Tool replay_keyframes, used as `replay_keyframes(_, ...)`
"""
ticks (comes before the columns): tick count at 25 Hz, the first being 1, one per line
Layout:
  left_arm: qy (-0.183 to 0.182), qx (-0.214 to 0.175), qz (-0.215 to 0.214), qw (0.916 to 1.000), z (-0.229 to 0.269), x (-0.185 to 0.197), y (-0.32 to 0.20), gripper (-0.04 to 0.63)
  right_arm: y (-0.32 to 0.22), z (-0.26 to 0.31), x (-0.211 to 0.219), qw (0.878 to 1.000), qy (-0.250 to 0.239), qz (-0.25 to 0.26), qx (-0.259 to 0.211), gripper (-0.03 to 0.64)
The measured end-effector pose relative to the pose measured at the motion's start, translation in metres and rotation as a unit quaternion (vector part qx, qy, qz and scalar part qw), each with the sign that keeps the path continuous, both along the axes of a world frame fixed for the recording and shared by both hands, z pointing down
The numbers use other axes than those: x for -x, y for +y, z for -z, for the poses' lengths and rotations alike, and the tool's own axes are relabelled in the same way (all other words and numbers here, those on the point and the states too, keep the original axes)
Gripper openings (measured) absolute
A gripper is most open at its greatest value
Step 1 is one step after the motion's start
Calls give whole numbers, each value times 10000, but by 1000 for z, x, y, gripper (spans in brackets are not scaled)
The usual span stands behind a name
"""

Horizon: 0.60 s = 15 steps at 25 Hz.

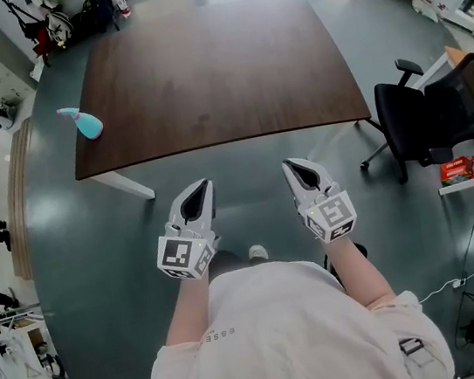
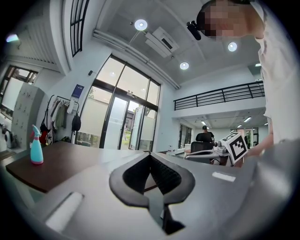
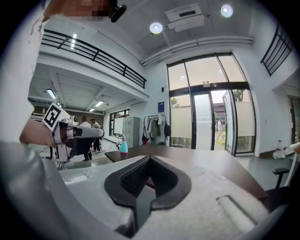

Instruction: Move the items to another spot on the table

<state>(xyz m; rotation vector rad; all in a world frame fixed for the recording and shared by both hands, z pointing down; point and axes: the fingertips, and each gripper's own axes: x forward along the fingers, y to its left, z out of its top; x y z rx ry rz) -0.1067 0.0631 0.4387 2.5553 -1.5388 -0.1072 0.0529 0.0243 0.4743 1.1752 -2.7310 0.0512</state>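
Bottle [image 1: 81, 122]: teal sprayer, which I see upright at the left edge of the table [image 1: 219, 72].
Left gripper [image 1: 200, 190]: fingers pressed together with nothing between them, held short of the table's near edge.
Right gripper [image 1: 298, 171]: fingers likewise together, empty, beside the left one.

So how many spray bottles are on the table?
1. The blue spray bottle stands at the left edge of the brown table, near its front corner. The whole tabletop shows, so none is hidden.
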Motion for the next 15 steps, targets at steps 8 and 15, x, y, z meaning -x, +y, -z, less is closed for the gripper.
replay_keyframes(8,-3,8,-33,10000,-3,-7,9,17,10,-4,-4,10000,34,29,38,-9)
replay_keyframes(15,-36,52,-48,10000,-7,-10,17,17,17,-7,-3,9999,42,83,45,-9)
